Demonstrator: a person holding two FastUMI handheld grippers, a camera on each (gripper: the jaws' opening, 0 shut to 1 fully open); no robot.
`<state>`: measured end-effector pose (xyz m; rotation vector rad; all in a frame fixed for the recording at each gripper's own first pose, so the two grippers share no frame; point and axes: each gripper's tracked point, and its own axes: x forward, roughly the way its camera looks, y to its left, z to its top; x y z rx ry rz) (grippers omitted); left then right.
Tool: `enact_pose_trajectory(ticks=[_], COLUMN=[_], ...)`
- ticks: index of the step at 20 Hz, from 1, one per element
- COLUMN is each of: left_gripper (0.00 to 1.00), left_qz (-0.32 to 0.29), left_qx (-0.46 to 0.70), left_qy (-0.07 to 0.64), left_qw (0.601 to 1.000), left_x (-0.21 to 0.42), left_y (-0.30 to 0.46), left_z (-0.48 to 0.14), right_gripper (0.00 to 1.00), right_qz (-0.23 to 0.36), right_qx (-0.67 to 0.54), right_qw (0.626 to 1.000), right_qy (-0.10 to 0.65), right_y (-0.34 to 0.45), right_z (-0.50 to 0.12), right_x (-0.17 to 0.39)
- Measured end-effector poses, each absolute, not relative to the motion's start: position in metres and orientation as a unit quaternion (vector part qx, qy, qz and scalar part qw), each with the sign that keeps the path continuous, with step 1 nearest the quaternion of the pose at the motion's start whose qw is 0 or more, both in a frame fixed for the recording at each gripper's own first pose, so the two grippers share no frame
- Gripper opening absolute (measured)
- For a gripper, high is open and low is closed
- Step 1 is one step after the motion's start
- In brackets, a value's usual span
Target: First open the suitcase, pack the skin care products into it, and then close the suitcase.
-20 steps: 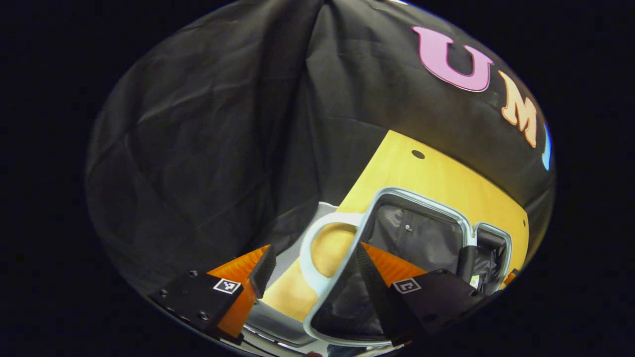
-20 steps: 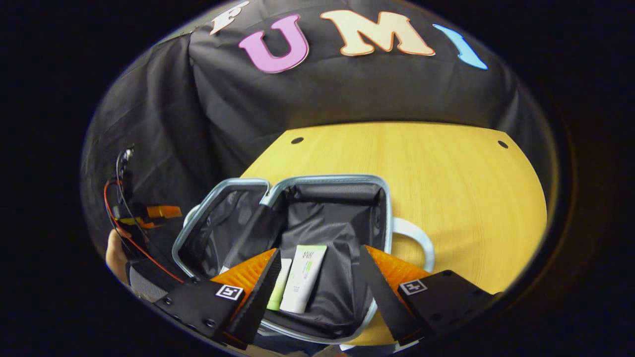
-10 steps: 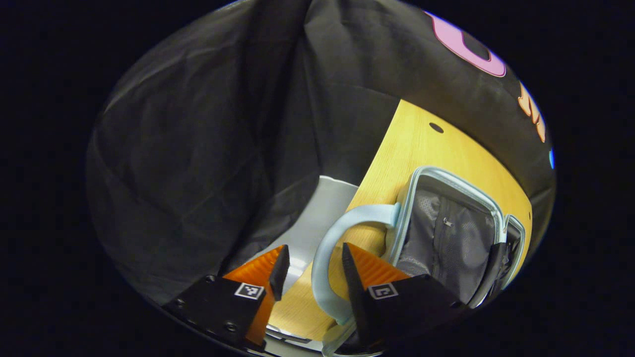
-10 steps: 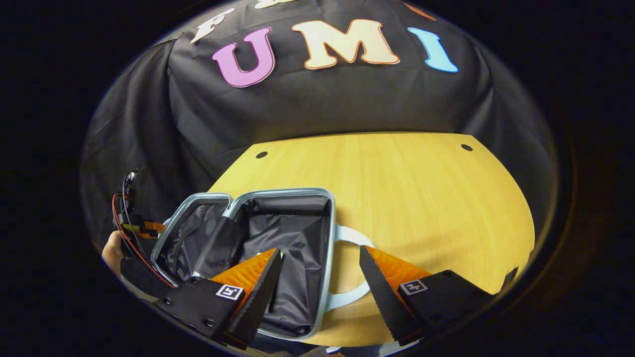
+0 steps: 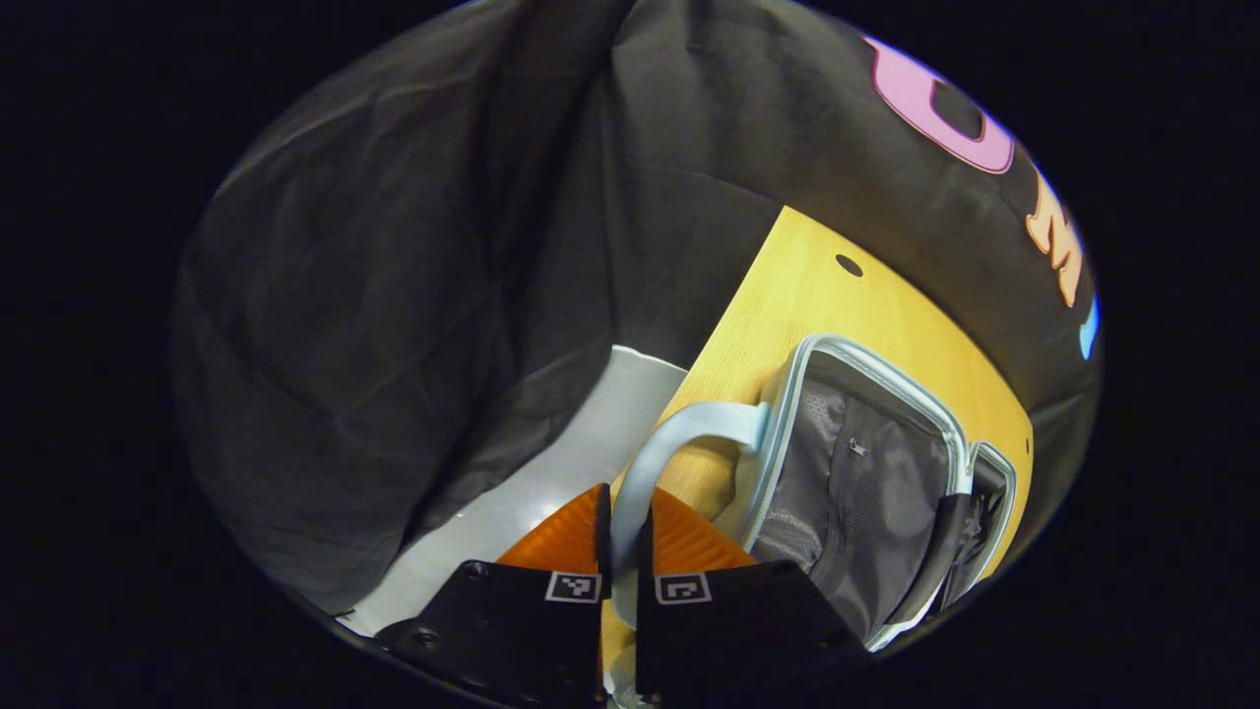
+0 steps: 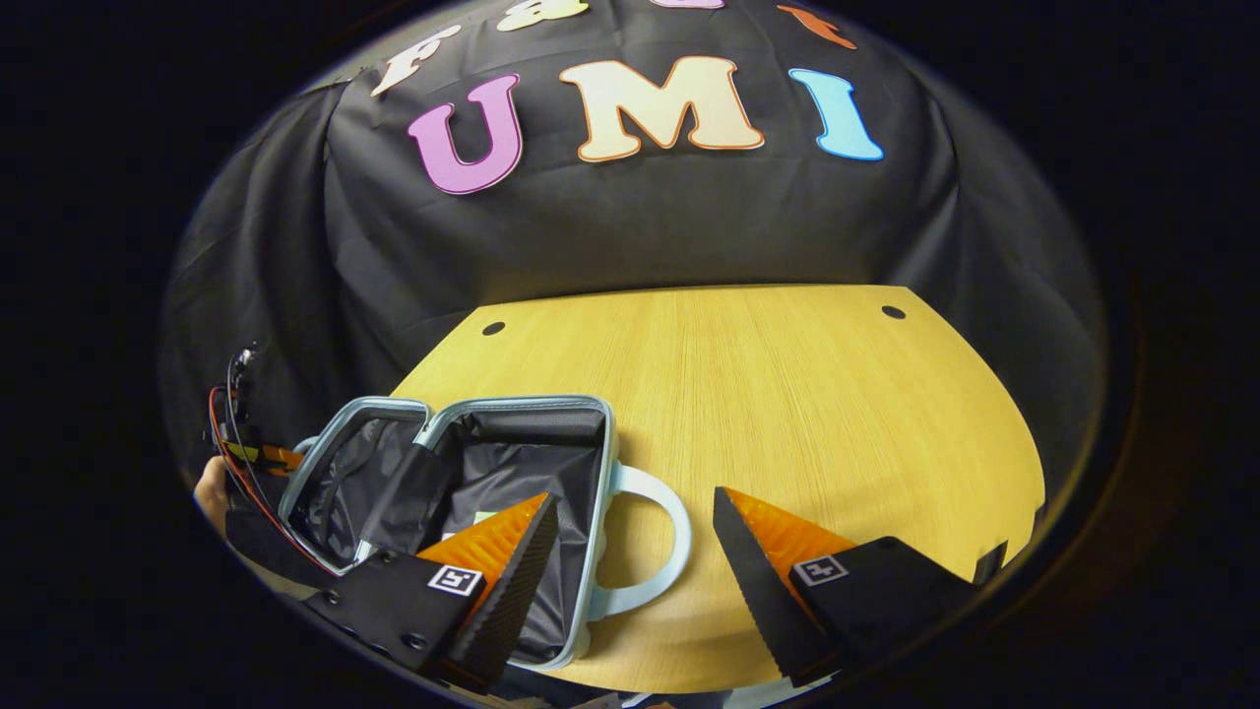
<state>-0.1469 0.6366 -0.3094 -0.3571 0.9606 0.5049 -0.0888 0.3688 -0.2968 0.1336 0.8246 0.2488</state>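
The pale blue suitcase [image 6: 602, 463] lies open on the yellow table, both halves lined in dark fabric. In the left gripper view its mesh-lined half [image 5: 856, 483] sits right of my left gripper [image 5: 618, 504], which is shut on that half's looped handle [image 5: 689, 428]. My right gripper [image 6: 635, 537] stands open above the other handle [image 6: 677, 522], beside the right half. A sliver of a pale skin care tube [image 6: 482, 516] peeks out inside that half, behind my right gripper's left finger. The left gripper [image 6: 251, 458] and a hand [image 6: 205, 487] show at the suitcase's far left end.
The wooden table [image 6: 807, 394] stretches wide to the right of the suitcase, with two small dark holes near its back edge. Black cloth walls close in behind and on the left. A pale floor strip [image 5: 551, 463] runs below the table's left edge.
My left gripper has moved onto the suitcase handle and shut on it. My right gripper has drifted right, off the open half; the tubes have slipped behind its finger.
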Motion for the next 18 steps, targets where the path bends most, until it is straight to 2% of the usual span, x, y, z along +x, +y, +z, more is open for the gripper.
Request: enact_pose_trajectory(ticks=[9,18], left_gripper=[0.05,0.04], left_qz=[0.205,0.183], left_qx=[-0.125,-0.069], left_qy=[0.371,0.314], left_qw=[0.897,0.929], left_x=[-0.136,-0.117], left_y=[0.606,0.517], left_z=[-0.204,-0.114], right_gripper=[0.98,0.98], right_qz=[0.144,0.177], right_qx=[0.065,0.071], right_qw=[0.918,0.928], right_qy=[0.364,0.321], right_y=[0.359,0.312], right_z=[-0.287,-0.266], right_x=[-0.073,-0.046])
